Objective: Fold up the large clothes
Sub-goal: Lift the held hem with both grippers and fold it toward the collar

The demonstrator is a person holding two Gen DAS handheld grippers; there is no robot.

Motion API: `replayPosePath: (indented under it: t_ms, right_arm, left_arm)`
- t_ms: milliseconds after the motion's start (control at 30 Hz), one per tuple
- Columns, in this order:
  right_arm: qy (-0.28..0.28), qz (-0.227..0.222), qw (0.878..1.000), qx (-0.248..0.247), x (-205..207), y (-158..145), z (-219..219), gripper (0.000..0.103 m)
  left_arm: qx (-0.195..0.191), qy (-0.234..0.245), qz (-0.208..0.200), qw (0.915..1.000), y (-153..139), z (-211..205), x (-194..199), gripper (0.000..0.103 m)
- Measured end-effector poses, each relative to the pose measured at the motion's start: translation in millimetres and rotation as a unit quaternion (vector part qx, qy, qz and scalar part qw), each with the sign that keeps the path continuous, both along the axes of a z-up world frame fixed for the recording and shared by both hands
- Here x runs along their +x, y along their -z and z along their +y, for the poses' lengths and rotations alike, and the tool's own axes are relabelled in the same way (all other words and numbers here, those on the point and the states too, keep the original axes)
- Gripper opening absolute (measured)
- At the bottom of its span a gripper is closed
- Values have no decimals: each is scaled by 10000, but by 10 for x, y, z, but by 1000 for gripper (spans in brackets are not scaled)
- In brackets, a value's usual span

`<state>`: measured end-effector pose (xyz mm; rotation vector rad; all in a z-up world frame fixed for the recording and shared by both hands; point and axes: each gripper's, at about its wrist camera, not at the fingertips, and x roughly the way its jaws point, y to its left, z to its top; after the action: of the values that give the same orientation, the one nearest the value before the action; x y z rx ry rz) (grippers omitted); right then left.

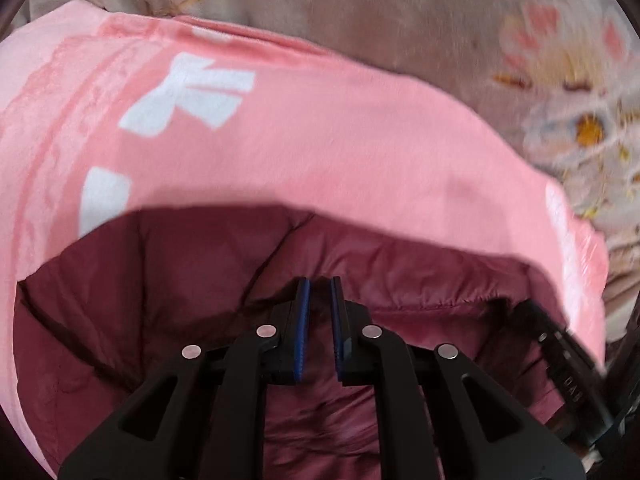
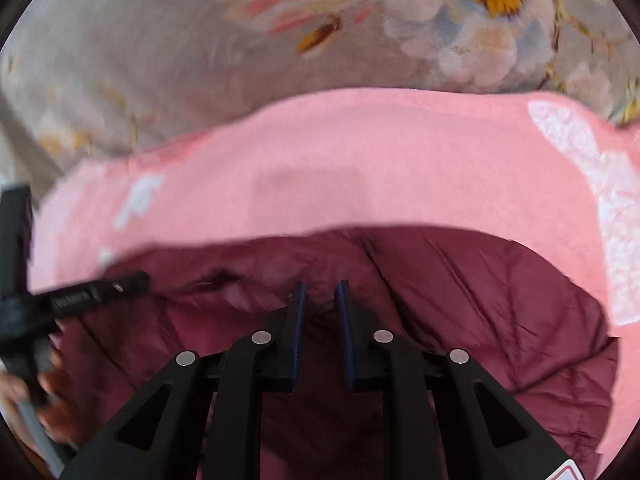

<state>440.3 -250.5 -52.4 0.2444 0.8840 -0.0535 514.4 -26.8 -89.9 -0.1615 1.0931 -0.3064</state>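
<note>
A maroon quilted jacket (image 1: 168, 300) lies on a pink blanket (image 1: 320, 140) with white bow prints; it also shows in the right wrist view (image 2: 500, 312) on the same blanket (image 2: 360, 168). My left gripper (image 1: 319, 286) has its jaws narrowly apart with a fold of the jacket's fabric between the blue pads. My right gripper (image 2: 322, 292) also holds a dark fold of the jacket between its pads. The right gripper shows at the left view's right edge (image 1: 560, 344); the left gripper shows at the right view's left edge (image 2: 92, 292).
A grey floral bedspread (image 2: 240, 40) lies under and beyond the pink blanket; it also shows in the left wrist view (image 1: 580, 120). A hand (image 2: 40, 392) holds the left gripper's handle.
</note>
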Motion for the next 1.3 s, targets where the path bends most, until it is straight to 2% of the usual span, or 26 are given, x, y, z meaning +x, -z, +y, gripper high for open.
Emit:
replayPosePath:
  t_ms: [167, 367, 533, 833, 1300]
  right_arm:
    - [33, 70, 9998, 163, -26, 212, -161, 8]
    - [2, -81, 9999, -66, -43, 271, -83, 8]
    - [3, -132, 9999, 1, -41, 275, -111, 8]
    - [-17, -177, 9998, 29, -28, 273, -114, 8]
    - [-15, -215, 9997, -78, -29, 270, -77, 8]
  left_arm:
    - [-86, -7, -160, 9998, 127, 80, -86, 9]
    - [113, 43, -646, 9978, 173, 36, -196, 9]
    - [339, 58, -933, 9950, 171, -36, -249, 9]
    - [709, 107, -1087, 9915, 122, -144, -254, 9]
    - [986, 118, -1175, 9881, 116, -207, -259, 8]
